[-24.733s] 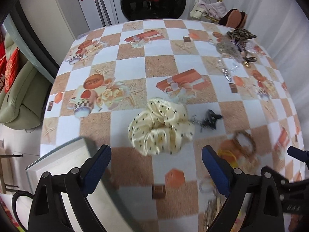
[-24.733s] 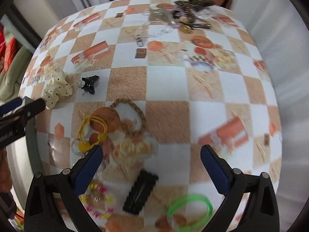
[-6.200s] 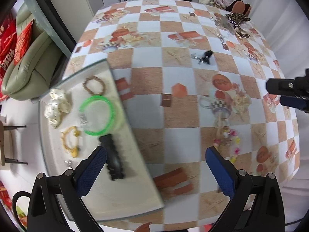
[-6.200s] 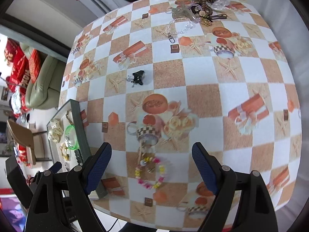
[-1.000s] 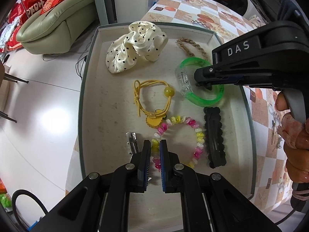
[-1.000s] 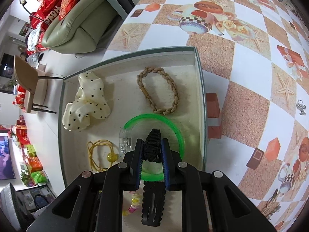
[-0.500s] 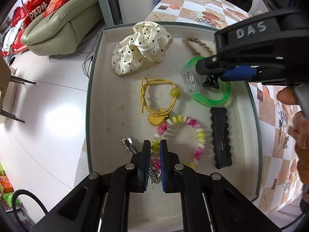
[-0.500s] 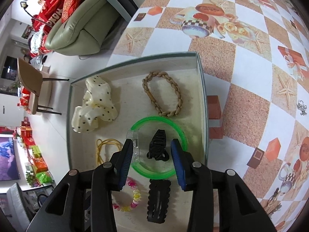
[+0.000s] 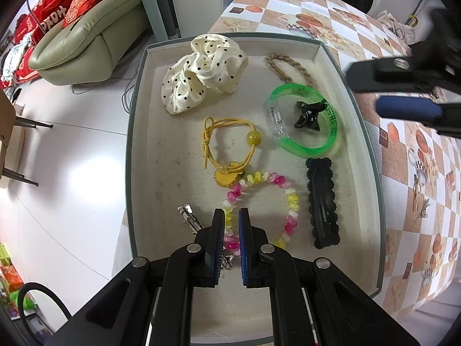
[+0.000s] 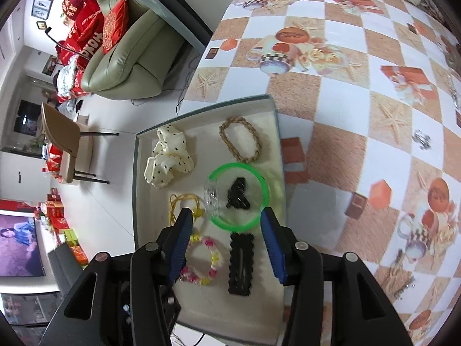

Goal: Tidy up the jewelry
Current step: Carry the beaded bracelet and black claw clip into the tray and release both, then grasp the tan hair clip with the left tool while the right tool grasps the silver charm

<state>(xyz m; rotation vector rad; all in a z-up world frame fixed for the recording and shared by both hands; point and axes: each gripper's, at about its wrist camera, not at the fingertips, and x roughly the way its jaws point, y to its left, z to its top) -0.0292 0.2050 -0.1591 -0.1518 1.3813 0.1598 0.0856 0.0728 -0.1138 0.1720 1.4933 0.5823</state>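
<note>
Right wrist view: right hand-held gripper (image 10: 226, 240) opening, empty, above black claw clip (image 10: 237, 193) lying inside green bangle (image 10: 239, 194) in tray (image 10: 135, 201); left hand-held gripper (image 9: 231, 232) clenched, apparently empty; next, fetching remaining tabletop (image 10: 360, 115) jewelry.

The left gripper (image 9: 231, 225) covers the six o'clock part of the bead bracelet (image 9: 288, 199) and most of the silver clip (image 9: 188, 216). At three o'clock the right gripper (image 9: 409, 92) is blurred and cut off. Small trinkets (image 10: 421, 139) on the surface (image 10: 331, 109) are too small to identify.
</note>
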